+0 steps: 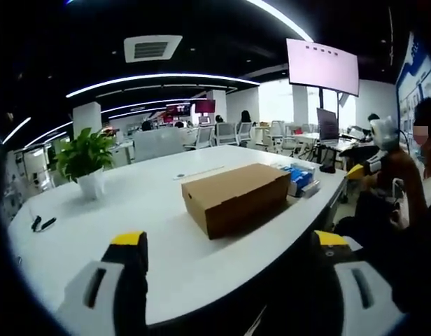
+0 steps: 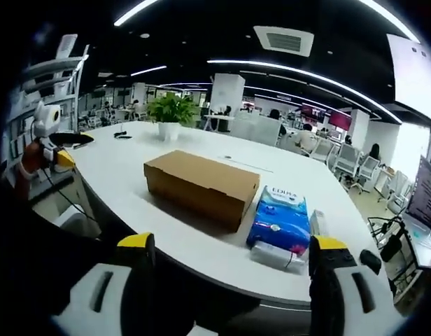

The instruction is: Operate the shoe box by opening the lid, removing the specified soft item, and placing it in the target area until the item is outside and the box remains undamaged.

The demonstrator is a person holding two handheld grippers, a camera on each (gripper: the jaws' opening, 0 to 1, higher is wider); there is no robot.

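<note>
The cardboard shoe box [image 2: 201, 185], lid closed, is seen lying flat on the white table [image 1: 131, 210], long axis toward the blue tissue pack [image 2: 280, 222]. The left gripper [image 1: 229, 269] and right gripper [image 2: 229, 269] are held wide open, empty, short of the table.

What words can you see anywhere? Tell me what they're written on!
"EDUKA", as best it reads, on the blue tissue pack beside the shoe box; the smaller print below is too blurred.
Text along the top of the big hanging screen: too small to read.
The shoe box bears no readable text.
</note>
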